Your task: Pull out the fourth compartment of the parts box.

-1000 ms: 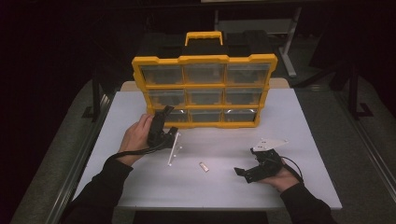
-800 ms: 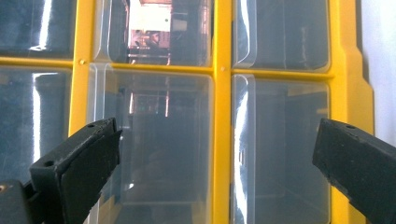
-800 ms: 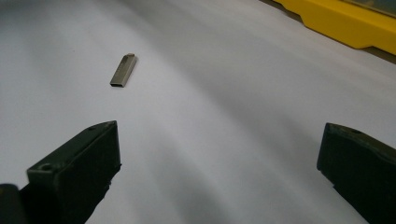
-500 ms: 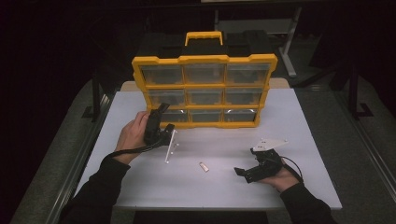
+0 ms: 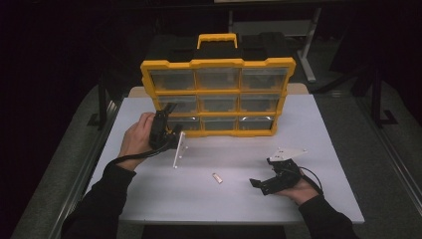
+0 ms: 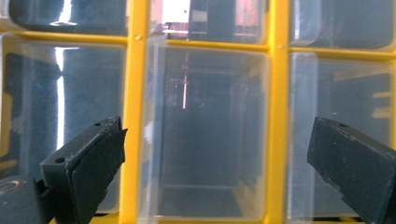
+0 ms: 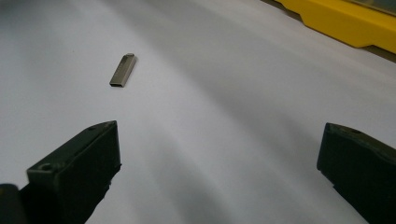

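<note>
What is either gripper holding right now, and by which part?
Nothing. The left gripper is open at the organizer's drawers; the right gripper is open, short of the small metal piece.

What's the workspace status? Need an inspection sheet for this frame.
Surface: white table, flat, mostly bare.
Job's things: yellow drawer organizer upright at the table's far edge, clear drawers shut; small metal USB stick lying flat mid-table.
Clutter: nothing seen.
Grippers: left claw at the organizer's lower-left drawers, jaws open; a clear drawer sits between them in the left gripper view. Right claw low over the table, jaws open, aimed at the stick.
Cables: black cable trailing from left claw; another behind the right.
Surroundings: dark; metal frames beside the table.
</note>
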`<action>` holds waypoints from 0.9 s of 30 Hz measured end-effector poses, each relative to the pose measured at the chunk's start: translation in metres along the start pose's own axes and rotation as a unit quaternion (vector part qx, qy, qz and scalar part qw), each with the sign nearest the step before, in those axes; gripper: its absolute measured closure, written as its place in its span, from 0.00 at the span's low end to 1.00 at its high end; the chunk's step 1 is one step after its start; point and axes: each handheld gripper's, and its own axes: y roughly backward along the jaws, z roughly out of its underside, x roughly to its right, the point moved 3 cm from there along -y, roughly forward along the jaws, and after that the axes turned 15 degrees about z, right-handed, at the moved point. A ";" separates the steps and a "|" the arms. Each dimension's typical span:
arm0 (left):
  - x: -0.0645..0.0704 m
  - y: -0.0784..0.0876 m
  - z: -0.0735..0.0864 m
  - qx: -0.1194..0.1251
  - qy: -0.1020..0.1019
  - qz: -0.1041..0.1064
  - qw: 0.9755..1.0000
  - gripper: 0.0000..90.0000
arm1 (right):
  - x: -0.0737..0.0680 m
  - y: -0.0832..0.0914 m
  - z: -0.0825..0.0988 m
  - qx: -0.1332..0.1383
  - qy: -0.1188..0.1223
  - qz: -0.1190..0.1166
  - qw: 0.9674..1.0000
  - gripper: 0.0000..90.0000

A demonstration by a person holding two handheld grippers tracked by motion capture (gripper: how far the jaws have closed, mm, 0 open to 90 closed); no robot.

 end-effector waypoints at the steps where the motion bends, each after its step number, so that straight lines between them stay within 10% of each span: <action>1: -0.002 0.000 0.000 -0.003 -0.001 -0.001 1.000 0.05 | 0.000 0.000 0.000 0.000 0.000 0.000 1.000 0.00; 27: -0.023 -0.001 0.004 -0.015 -0.014 -0.013 1.000 0.30 | 0.001 -0.001 0.000 -0.002 -0.003 0.001 1.000 0.00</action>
